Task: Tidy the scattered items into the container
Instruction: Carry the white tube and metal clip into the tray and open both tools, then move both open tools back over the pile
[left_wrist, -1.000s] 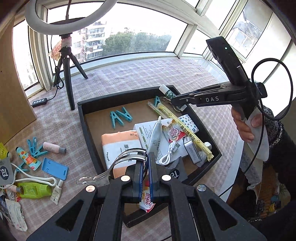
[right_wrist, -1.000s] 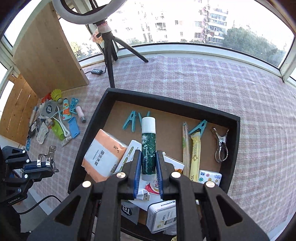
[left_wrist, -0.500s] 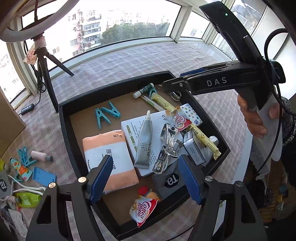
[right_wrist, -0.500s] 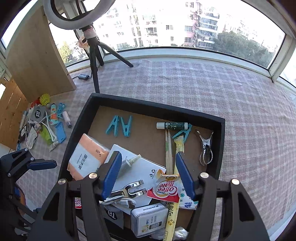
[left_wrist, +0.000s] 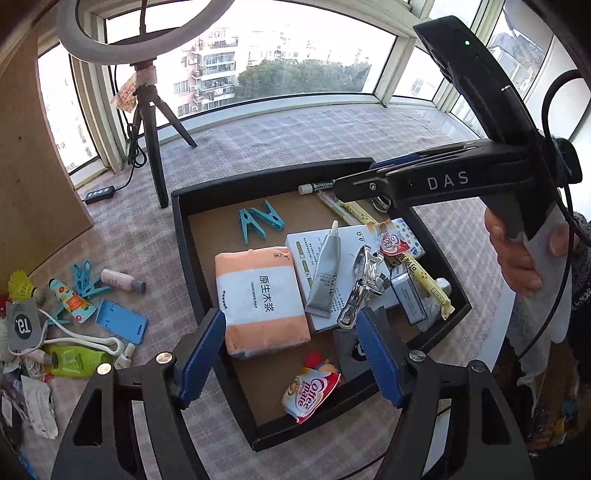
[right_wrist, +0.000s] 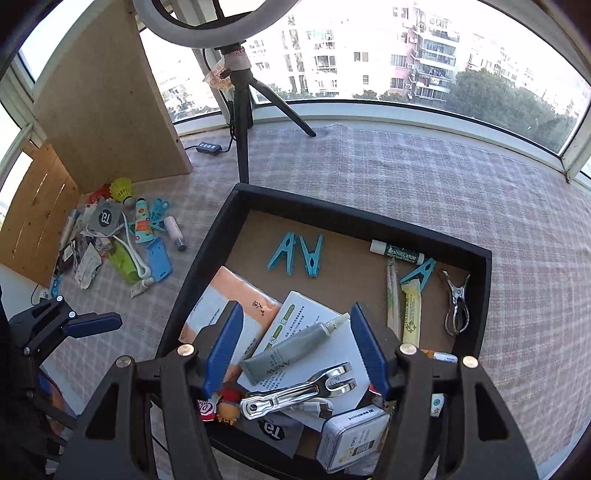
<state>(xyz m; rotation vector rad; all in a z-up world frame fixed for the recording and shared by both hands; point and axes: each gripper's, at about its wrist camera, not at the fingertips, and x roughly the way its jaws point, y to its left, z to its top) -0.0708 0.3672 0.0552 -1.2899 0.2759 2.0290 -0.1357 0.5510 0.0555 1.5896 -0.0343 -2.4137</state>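
A checked cloth (right_wrist: 424, 177) is spread over the whole surface, and a black tray (right_wrist: 369, 216) with a brown floor is set on it. A ring light on a tripod (right_wrist: 240, 122) is stood behind the tray. The left gripper (left_wrist: 291, 354) is held over the near edge of the tray with its blue pads spread wide and nothing caught between them. The right gripper (right_wrist: 295, 350) is likewise held wide open and empty above the tray. Inside the tray, an orange and white tissue pack (left_wrist: 258, 295) is laid flat beside a white box (left_wrist: 332, 254), on which a grey tube (left_wrist: 325, 273) and a metal clip (left_wrist: 360, 288) are rested. 2 blue pegs (right_wrist: 297, 254) are laid on the bare floor farther back, and a green stick (right_wrist: 397, 252) is laid against the far wall. A second metal clip (right_wrist: 456, 306) is seen near the right wall. To the left of the tray, a pile of loose items (left_wrist: 62, 306) is left on the cloth, among them a blue card (left_wrist: 122, 321) and a green bottle (left_wrist: 74, 358).
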